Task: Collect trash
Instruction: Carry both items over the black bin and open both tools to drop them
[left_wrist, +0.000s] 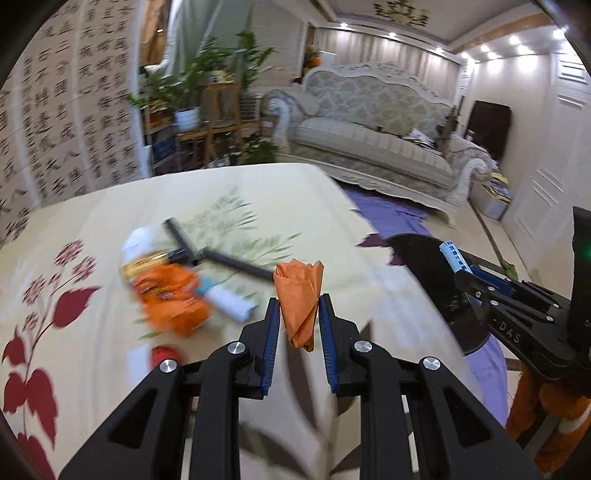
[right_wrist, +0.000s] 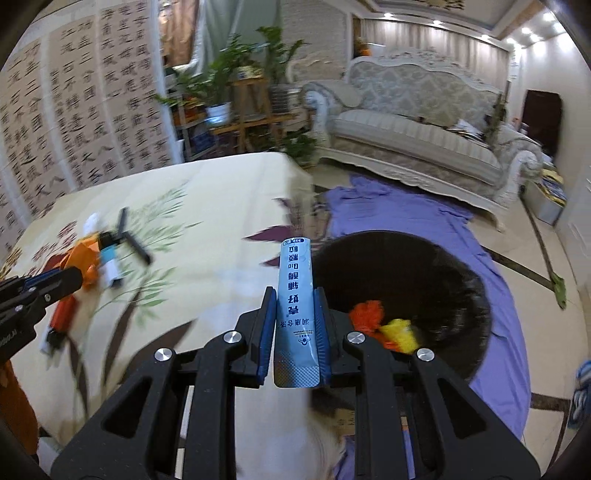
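Observation:
My left gripper (left_wrist: 299, 298) is shut on a crumpled orange paper (left_wrist: 299, 295), held above the table with the cream flowered cloth (left_wrist: 92, 221). In the right wrist view my right gripper (right_wrist: 294, 291) is shut on a long light-blue sachet (right_wrist: 295, 295) that stands up between the pads. Just beyond it, beside the table's edge, a black bin (right_wrist: 406, 266) sits on the floor with orange and yellow scraps (right_wrist: 384, 323) inside. More litter lies on the table: an orange wrapper (left_wrist: 173, 295), a white tube (left_wrist: 232, 302) and a red cap (left_wrist: 166, 356).
A black T-shaped tool (left_wrist: 207, 254) lies among the litter. A purple cloth (right_wrist: 406, 206) is spread on the floor under the bin. Behind it stands a pale sofa (right_wrist: 424, 122); potted plants (left_wrist: 207, 85) and a calligraphy screen (left_wrist: 74, 110) are to the left.

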